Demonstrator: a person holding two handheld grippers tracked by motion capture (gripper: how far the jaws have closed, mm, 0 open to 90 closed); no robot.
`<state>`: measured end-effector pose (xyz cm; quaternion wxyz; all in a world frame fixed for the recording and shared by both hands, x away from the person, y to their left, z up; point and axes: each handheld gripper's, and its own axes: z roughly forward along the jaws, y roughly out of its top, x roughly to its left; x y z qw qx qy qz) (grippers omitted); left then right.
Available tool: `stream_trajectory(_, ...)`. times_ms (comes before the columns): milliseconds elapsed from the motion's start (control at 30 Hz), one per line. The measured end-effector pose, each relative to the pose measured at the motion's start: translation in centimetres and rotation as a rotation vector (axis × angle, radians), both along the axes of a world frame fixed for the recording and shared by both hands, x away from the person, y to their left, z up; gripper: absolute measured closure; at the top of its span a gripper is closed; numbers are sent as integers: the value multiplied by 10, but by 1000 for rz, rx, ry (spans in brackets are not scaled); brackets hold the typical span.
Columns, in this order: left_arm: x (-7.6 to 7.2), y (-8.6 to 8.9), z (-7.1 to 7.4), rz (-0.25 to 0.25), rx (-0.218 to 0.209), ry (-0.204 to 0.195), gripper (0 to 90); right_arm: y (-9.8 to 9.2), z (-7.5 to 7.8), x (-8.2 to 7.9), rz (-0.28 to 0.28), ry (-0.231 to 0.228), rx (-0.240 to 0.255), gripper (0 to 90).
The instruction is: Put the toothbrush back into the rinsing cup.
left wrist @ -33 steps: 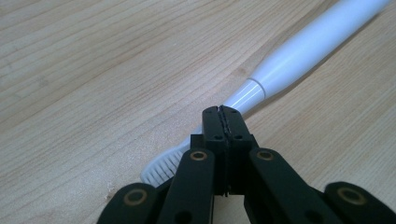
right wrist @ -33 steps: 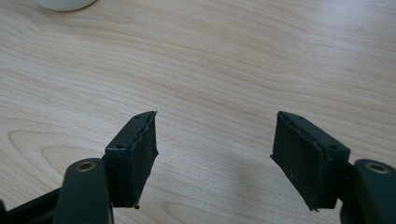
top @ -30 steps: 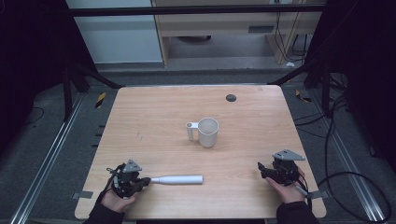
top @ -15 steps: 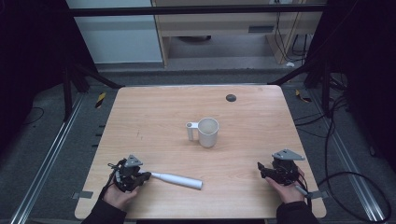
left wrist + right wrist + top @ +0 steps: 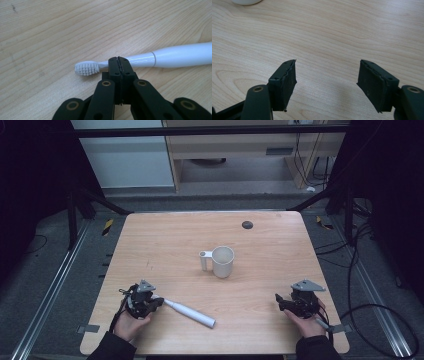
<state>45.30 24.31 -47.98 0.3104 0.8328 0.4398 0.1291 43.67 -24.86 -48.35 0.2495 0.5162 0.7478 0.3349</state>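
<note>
A white electric toothbrush (image 5: 192, 313) lies on the wooden table (image 5: 270, 245) near the front left, handle angled toward the front edge. Its bristle head (image 5: 85, 68) points left in the left gripper view and its handle (image 5: 180, 55) runs off to the right. My left gripper (image 5: 159, 301) is shut, jaws pressed together, with the tips (image 5: 118, 60) against the thin neck just behind the head; the neck passes behind the tips, not between them. My right gripper (image 5: 278, 301) rests at the front right, open (image 5: 327, 80) over bare wood.
A white mug (image 5: 222, 261) with its handle to the left stands upright near the table's middle; its base edge (image 5: 247, 2) shows at the top of the right gripper view. A small dark round spot (image 5: 247, 224) marks the far part of the table.
The toothbrush has swung: its handle end moved toward the front edge while the head stayed at my left gripper, which shifted slightly. The right gripper has not moved.
</note>
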Motion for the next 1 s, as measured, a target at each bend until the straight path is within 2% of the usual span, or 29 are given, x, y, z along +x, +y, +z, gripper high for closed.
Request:
stream_trajectory(567, 16, -11, 1, 13, 5, -31, 896, 0, 0, 0, 0, 0, -2, 308)
stream_trajectory(1000, 25, -20, -2, 10, 12, -34, 896, 0, 0, 1, 2, -3, -4, 309)
